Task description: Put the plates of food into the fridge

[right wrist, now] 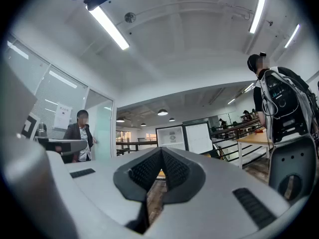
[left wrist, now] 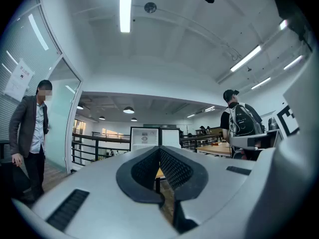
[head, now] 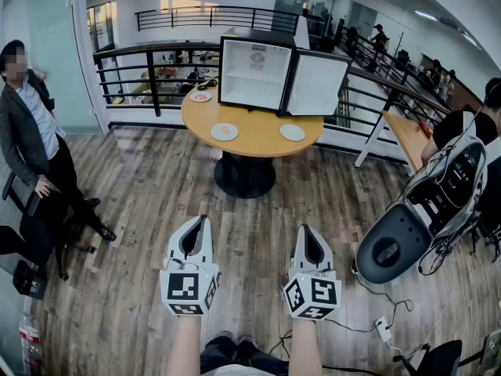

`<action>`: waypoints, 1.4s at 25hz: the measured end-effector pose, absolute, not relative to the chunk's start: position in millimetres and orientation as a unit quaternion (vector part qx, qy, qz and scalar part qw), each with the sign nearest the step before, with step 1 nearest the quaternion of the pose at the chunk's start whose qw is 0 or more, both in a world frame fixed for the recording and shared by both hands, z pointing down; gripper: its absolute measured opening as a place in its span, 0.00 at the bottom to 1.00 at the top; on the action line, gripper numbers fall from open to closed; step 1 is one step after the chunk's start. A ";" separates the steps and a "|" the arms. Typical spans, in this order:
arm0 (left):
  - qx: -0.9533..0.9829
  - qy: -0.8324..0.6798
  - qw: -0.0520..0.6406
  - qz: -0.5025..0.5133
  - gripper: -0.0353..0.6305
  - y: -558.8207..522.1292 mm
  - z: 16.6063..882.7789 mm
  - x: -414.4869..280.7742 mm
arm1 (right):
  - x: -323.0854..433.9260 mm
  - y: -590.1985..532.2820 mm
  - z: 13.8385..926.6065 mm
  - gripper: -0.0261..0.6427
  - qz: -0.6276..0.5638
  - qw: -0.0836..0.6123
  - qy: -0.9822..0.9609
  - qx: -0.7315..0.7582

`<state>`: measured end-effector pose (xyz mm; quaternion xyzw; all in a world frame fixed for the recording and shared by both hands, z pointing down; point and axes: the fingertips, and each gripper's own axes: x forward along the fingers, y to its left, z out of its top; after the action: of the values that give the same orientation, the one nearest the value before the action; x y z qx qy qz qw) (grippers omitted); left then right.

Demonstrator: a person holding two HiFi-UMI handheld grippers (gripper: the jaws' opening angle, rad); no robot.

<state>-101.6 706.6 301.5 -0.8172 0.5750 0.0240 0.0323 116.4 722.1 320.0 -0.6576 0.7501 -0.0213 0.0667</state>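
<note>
A small fridge [head: 258, 73] stands on the back of a round wooden table [head: 258, 135], its door [head: 316, 84] swung open to the right and its white inside showing. Three plates lie on the table: one with food at the left rear [head: 201, 96], one with food at the front [head: 224, 131], one at the front right [head: 292, 132]. My left gripper [head: 196, 227] and right gripper [head: 310, 237] hang side by side over the wooden floor, well short of the table. Both are shut and hold nothing. The fridge [left wrist: 145, 137] [right wrist: 182, 137] appears far ahead in both gripper views.
A person in a grey jacket [head: 35, 143] stands at the left by a chair. At the right is a person [head: 470, 131] with a white backpack rig and a dark round seat [head: 391, 245]. A black railing [head: 149, 73] runs behind the table. Cables [head: 383, 327] lie on the floor.
</note>
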 end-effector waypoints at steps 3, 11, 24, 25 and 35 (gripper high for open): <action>-0.817 0.575 0.036 0.025 0.06 709.4 299.2 -101.4 | 115.6 725.2 318.0 0.06 -0.019 0.072 0.751 -0.656; -0.819 0.572 0.012 0.044 0.06 709.0 299.6 -101.0 | 114.5 725.6 315.5 0.06 -0.018 0.074 0.754 -0.652; -0.819 0.573 0.014 0.037 0.06 708.0 302.9 -80.6 | 132.6 723.9 322.4 0.06 -0.032 0.085 0.757 -0.648; -0.818 0.574 0.012 0.037 0.06 707.8 304.1 -78.0 | 136.1 723.8 323.0 0.06 -0.034 0.086 0.758 -0.646; -0.810 0.586 0.007 0.032 0.06 714.1 317.1 -59.2 | 158.1 719.3 335.1 0.06 -0.052 0.092 0.768 -0.632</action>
<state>-59.2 714.1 317.1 -0.8098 0.5858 0.0323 0.0065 158.1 719.3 335.1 -0.6322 0.7675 -0.0518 0.0925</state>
